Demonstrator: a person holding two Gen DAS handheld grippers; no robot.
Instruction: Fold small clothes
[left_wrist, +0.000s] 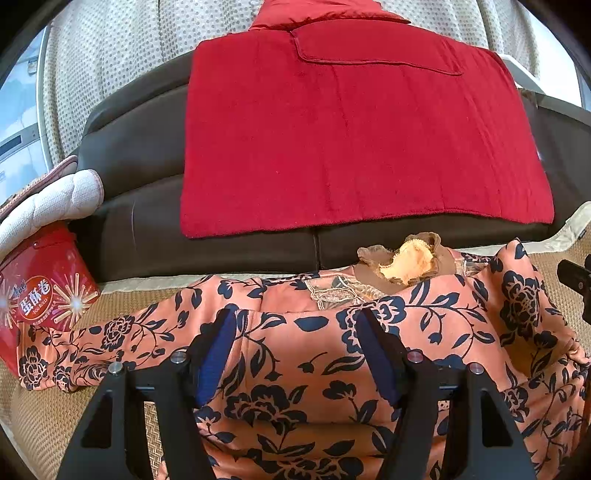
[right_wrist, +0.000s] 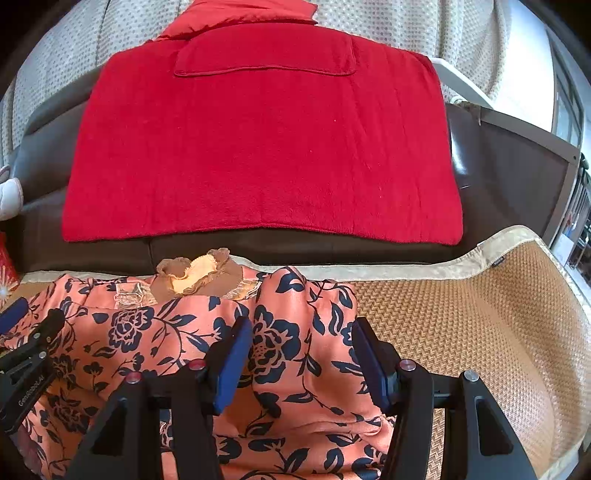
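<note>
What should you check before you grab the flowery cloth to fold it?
1. Left tool open: ok.
2. Right tool open: ok.
3. Flowery cloth lies between each tool's fingers: ok.
4. Cloth flat and smooth: not ok, it is bunched and rumpled.
5. Brown lace garment off the cloth: not ok, it rests on its far edge.
6. Fingers touching the cloth: cannot tell.

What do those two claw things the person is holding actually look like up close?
Each is a matte black frame with angular cut-out struts. The left gripper and the right gripper both have two jaws lined with dark blue pads. Round silver bolt heads sit on the left one's frame, reddish ones partly on the right's. No cables show.
</note>
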